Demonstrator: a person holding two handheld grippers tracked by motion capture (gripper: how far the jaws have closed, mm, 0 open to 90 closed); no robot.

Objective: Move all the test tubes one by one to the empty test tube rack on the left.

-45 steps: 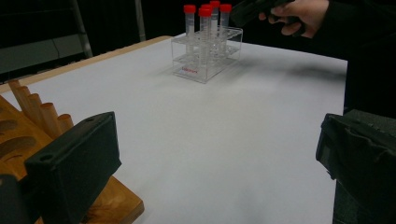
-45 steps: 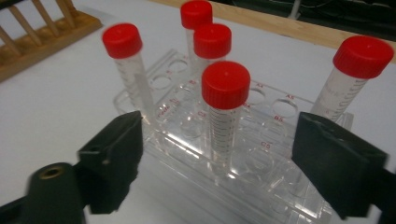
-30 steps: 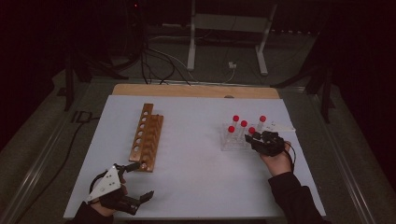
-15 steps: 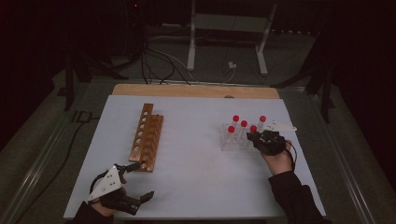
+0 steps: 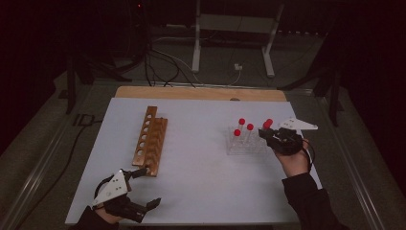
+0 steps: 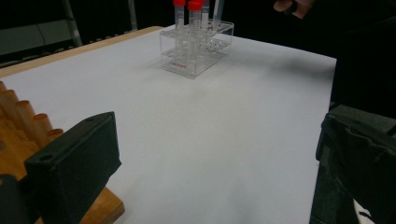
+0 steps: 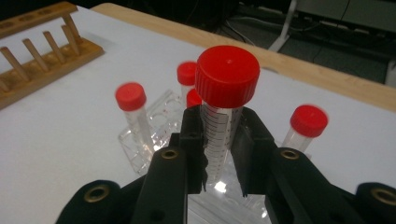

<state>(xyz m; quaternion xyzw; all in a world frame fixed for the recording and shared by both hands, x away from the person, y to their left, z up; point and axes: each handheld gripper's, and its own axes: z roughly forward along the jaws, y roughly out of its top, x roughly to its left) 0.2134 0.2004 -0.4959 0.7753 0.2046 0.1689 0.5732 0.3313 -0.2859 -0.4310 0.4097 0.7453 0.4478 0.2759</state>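
A clear plastic rack stands on the right of the white table top, and several red-capped test tubes stand in it. My right gripper is shut on one tube just under its red cap. That cap sits higher than the other caps. The jaws hide the tube's lower end. A wooden peg rack lies on the left. My left gripper rests low near that rack's near end, open, with nothing between its jaws.
The left gripper view looks across the bare white top to the clear rack, with the wooden rack beside the left jaw. A wooden strip borders the far side of the table. Cables and a stand's legs lie on the floor beyond.
My right gripper has risen a little with the red-capped tube in it, so its cap now stands above the others. The left gripper has stayed where it was.
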